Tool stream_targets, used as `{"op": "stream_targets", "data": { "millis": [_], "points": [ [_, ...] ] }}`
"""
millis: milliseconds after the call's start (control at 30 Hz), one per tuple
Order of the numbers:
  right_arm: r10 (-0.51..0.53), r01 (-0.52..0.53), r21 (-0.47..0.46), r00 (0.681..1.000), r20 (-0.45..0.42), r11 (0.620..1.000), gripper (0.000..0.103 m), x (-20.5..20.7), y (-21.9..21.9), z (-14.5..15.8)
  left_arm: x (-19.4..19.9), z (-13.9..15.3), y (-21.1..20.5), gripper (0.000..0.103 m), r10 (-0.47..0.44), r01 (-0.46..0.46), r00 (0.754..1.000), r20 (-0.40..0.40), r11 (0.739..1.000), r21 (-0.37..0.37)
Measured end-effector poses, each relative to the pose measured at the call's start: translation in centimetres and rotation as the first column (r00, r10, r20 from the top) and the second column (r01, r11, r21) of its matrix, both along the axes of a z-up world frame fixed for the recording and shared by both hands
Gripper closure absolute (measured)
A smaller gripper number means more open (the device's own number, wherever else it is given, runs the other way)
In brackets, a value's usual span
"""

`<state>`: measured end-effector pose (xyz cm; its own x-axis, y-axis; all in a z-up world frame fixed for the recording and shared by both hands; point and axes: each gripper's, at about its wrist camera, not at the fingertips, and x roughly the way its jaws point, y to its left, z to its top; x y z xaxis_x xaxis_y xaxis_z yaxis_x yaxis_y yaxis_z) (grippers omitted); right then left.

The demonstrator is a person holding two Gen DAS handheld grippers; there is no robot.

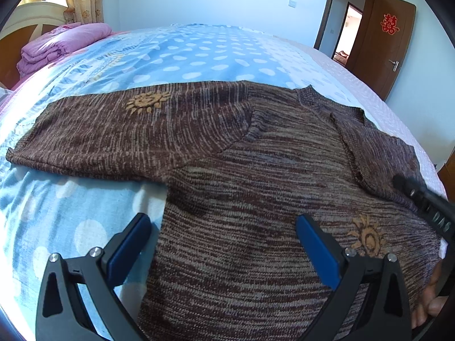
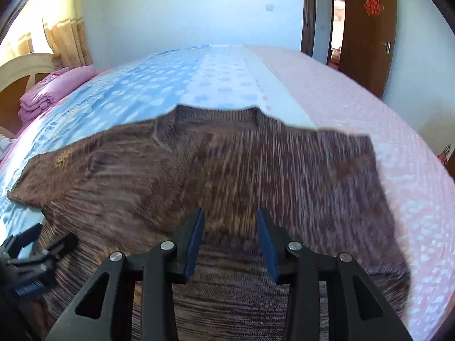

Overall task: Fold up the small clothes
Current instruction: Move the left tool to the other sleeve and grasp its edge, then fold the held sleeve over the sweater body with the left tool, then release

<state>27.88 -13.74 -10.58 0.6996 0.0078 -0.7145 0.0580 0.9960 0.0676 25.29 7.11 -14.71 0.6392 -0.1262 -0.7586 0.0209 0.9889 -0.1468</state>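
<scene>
A brown knit sweater (image 1: pixel 256 187) lies on the bed, neck at the far side. Its left sleeve (image 1: pixel 113 133) is spread out flat to the left. Its right sleeve (image 1: pixel 378 153) is folded in over the body. My left gripper (image 1: pixel 224 244) is open wide and empty, low over the sweater's left side edge. My right gripper (image 2: pixel 230 238) is open and empty above the sweater's middle (image 2: pixel 227 176); that view is motion-blurred. The right gripper also shows at the right edge of the left wrist view (image 1: pixel 421 199), and the left gripper at the lower left of the right wrist view (image 2: pixel 31 255).
The bed has a blue dotted sheet (image 1: pixel 199 56) and a pale pink cover (image 2: pixel 355 108) on the right. A folded pink quilt (image 1: pixel 62 42) lies by the headboard at the far left. An open brown door (image 1: pixel 381 45) stands at the back right.
</scene>
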Motion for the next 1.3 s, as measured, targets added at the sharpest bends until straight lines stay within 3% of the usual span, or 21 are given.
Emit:
{"op": "stream_targets", "data": {
  "millis": [133, 200, 267, 367, 467, 600, 733, 867, 967, 1033, 1133, 1300],
  "points": [
    [-0.014, 0.014, 0.027, 1.000, 0.017, 1.000, 0.060, 0.1, -1.0, -0.2, -0.9, 0.9, 2.4, 0.000, 0.026, -0.024, 1.000, 0.012, 0.995, -0.100],
    [-0.011, 0.011, 0.031, 1.000, 0.022, 0.999, 0.060, -0.1, -1.1, -0.2, -1.6, 1.9, 5.4, 0.000, 0.136, -0.131, 0.990, 0.026, 0.982, -0.138],
    [-0.009, 0.008, 0.046, 1.000, 0.025, 0.999, 0.059, -0.4, -1.4, -0.2, -2.3, 3.1, 10.0, 0.000, 0.282, -0.267, 0.958, 0.052, 0.943, -0.197],
    [-0.008, 0.006, 0.066, 1.000, 0.027, 0.998, 0.059, -0.5, -1.6, -0.2, -2.0, 4.0, 16.0, 0.001, 0.431, -0.407, 0.901, 0.044, 0.877, -0.256],
    [-0.008, 0.006, 0.069, 1.000, 0.030, 0.998, 0.058, -0.4, -1.5, -0.2, -0.8, 3.8, 20.9, 0.013, 0.537, -0.517, 0.844, 0.001, 0.814, -0.266],
    [-0.009, 0.007, 0.067, 1.000, 0.029, 0.998, 0.058, -0.5, -1.5, -0.3, 1.5, 2.0, 24.4, 0.027, 0.566, -0.561, 0.820, -0.080, 0.769, -0.307],
    [-0.006, 0.004, 0.069, 1.000, 0.027, 0.998, 0.057, -0.4, -1.5, -0.4, 2.4, 1.9, 23.1, 0.028, 0.566, -0.553, 0.824, -0.025, 0.794, -0.252],
    [-0.003, 0.002, 0.067, 1.000, 0.026, 0.998, 0.056, -0.4, -1.4, -0.5, 2.4, 1.5, 22.9, 0.033, 0.581, -0.564, 0.814, -0.006, 0.788, -0.246],
    [-0.003, 0.001, 0.068, 1.000, 0.026, 0.998, 0.055, -0.4, -1.4, -0.5, 2.3, 1.3, 23.3, 0.059, 0.599, -0.580, 0.801, -0.004, 0.774, -0.255],
    [-0.003, 0.001, 0.069, 1.000, 0.027, 0.998, 0.055, -0.4, -1.4, -0.5, 2.3, 1.1, 24.0, 0.094, 0.605, -0.583, 0.796, -0.014, 0.761, -0.284],
    [-0.003, 0.000, 0.074, 1.000, 0.028, 0.997, 0.055, -0.3, -1.5, -0.5, 2.8, 0.8, 24.2, 0.093, 0.593, -0.573, 0.804, -0.028, 0.762, -0.301],
    [-0.003, 0.000, 0.086, 1.000, 0.031, 0.996, 0.055, -0.4, -1.6, -0.6, 4.4, 2.3, 21.9, 0.094, 0.543, -0.524, 0.839, 0.022, 0.820, -0.230]
  ]
}}
